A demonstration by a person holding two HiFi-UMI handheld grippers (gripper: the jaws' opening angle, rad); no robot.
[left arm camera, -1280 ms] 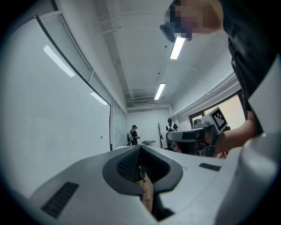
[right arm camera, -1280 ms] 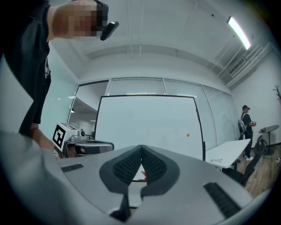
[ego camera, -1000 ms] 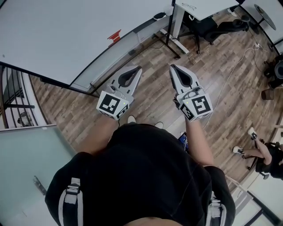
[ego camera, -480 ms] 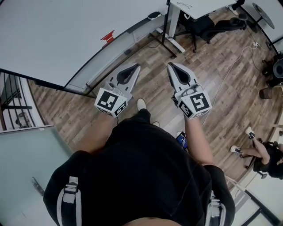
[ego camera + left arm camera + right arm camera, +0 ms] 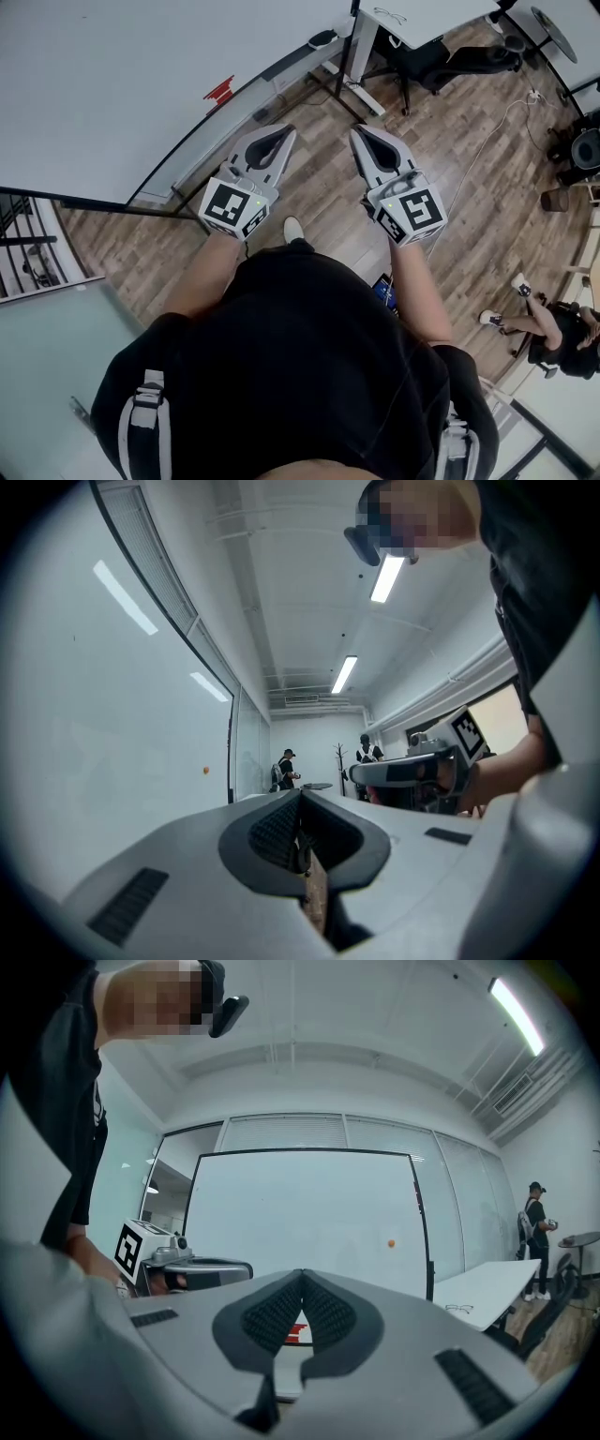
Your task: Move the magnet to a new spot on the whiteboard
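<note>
On the whiteboard (image 5: 281,1213), magnet (image 5: 391,1242) barely shows.

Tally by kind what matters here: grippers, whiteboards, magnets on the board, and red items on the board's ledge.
grippers: 2 (left gripper, right gripper)
whiteboard: 1
orange magnet: 1
red item on the ledge: 1
total: 5
</note>
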